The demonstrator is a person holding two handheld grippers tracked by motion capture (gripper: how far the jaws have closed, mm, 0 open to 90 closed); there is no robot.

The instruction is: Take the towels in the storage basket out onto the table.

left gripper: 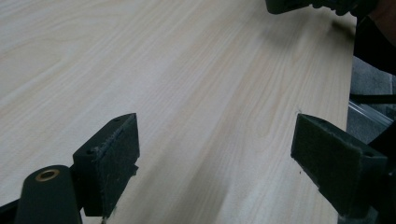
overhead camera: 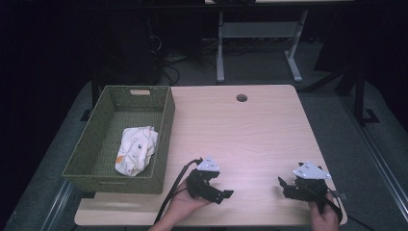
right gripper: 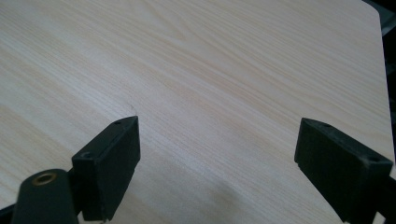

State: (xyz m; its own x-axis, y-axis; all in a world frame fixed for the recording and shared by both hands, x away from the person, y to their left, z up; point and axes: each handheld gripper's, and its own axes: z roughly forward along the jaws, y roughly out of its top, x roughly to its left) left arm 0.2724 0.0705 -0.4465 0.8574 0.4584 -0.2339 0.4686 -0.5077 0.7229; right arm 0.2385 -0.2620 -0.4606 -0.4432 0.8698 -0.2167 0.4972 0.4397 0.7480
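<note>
Left hand-held gripper [overhead camera: 226, 193]: released, empty.
Right hand-held gripper [overhead camera: 283, 185]: released, empty.
Advice: I'd reach the crumpled white cloth [overhead camera: 136, 150] in the green woven basket [overhead camera: 163, 139] from above.

A table [overhead camera: 260, 130] with a pale wood-grain top and rounded corners carries everything. A round cable hole [overhead camera: 241, 98] sits near its far edge, about midway across. At the left edge stands a green woven basket [overhead camera: 162, 144], rectangular, with a handle slot in its far wall; part of it overhangs the table's left side. The rest of the top is bare wood, seen close up in both gripper views.
</note>
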